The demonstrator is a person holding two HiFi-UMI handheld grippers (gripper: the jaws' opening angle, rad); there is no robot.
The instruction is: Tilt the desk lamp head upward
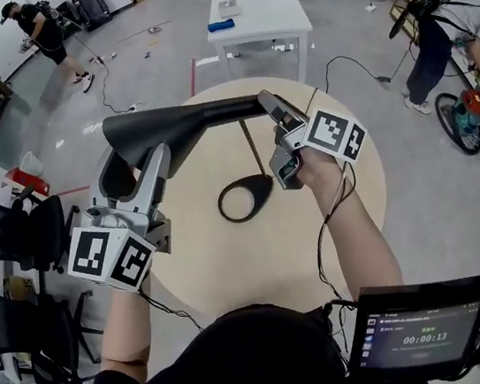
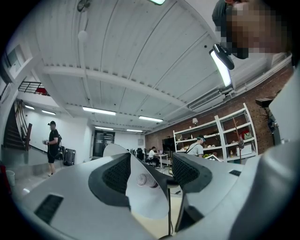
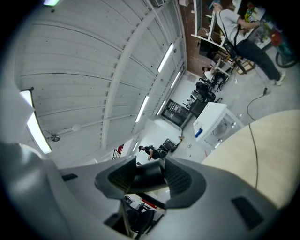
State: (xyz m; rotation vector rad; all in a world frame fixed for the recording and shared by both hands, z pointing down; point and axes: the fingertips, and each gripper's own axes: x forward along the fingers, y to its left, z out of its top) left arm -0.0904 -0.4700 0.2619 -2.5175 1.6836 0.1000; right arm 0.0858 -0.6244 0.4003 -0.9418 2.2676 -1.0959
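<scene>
jaws of the right gripper (image 1: pixel 275 110) are clenched on the narrow neck end of the black lamp head (image 1: pixel 179 124), while those of the left gripper (image 1: pixel 137 162) straddle its wide end and look to be grasping the shade, its white inside and bulb showing between the pads. the head hangs over the left edge of the round worktop (image 1: pixel 239 258), carried by a thin stem (image 1: pixel 251 148) from the ring-shaped base (image 1: pixel 261 185), which sits near the middle of the worktop. the tilting step seems to be in hand, with both ends gripped. the next move likely calls for lifting the wide end while the neck is steadied, gently enough that the base neither slides nor tips. the worktop is pale and bare otherwise. around it is a grey floor with trailing cables, a white table (image 1: pixel 258 10) beyond the far edge, and people standing at shelving.
</scene>
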